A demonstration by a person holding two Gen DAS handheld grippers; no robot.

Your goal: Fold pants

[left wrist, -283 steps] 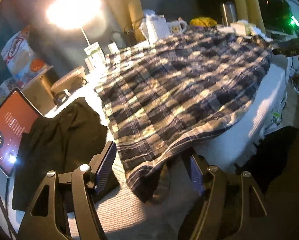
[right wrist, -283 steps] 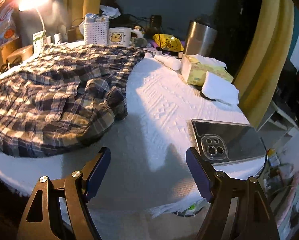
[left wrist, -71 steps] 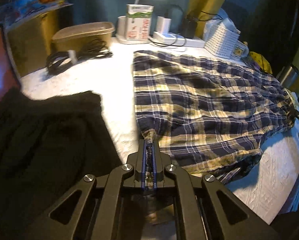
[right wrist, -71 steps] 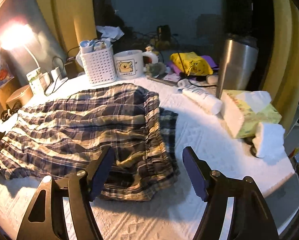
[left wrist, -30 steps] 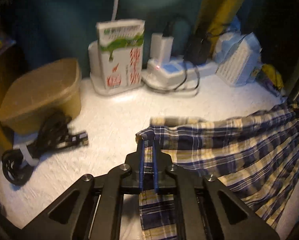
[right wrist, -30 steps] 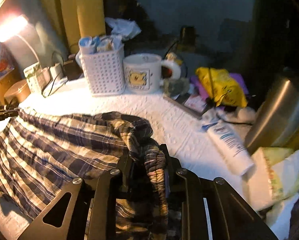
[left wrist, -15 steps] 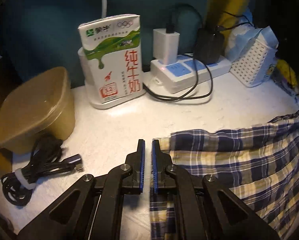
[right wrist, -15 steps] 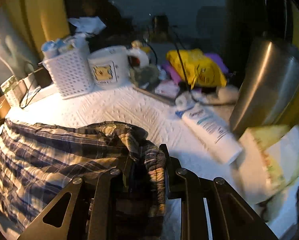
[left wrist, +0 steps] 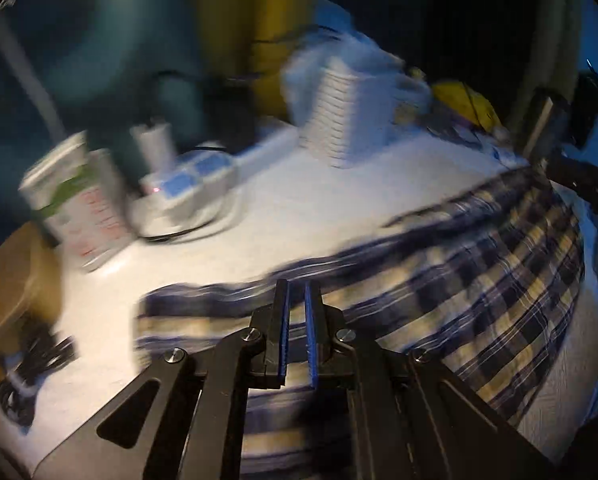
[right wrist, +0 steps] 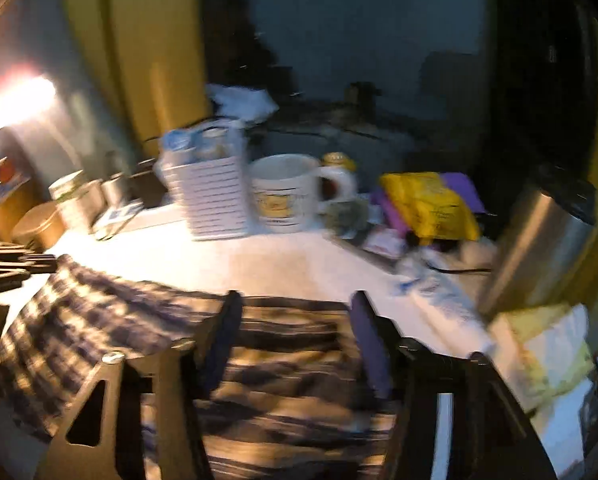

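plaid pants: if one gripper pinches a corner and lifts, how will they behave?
Likely floppy: the pants lie flat and follow the table's edge, so a pinched corner would probably trail the rest. Thin-looking, creased fabric suggests they are light. The textured table cover may drag the cloth a little when it is slid.

White-covered table (left wrist: 299,200) bears plaid pants (left wrist: 499,280), basket (right wrist: 215,200), mug (right wrist: 283,196).

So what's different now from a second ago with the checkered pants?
Both grippers have let go. The left gripper is nearly shut with nothing in it, swung out over the plaid pants. The right gripper has just been opening, dropping the bunched waistband; the pants lie flat beneath. The basket and mug stayed put.
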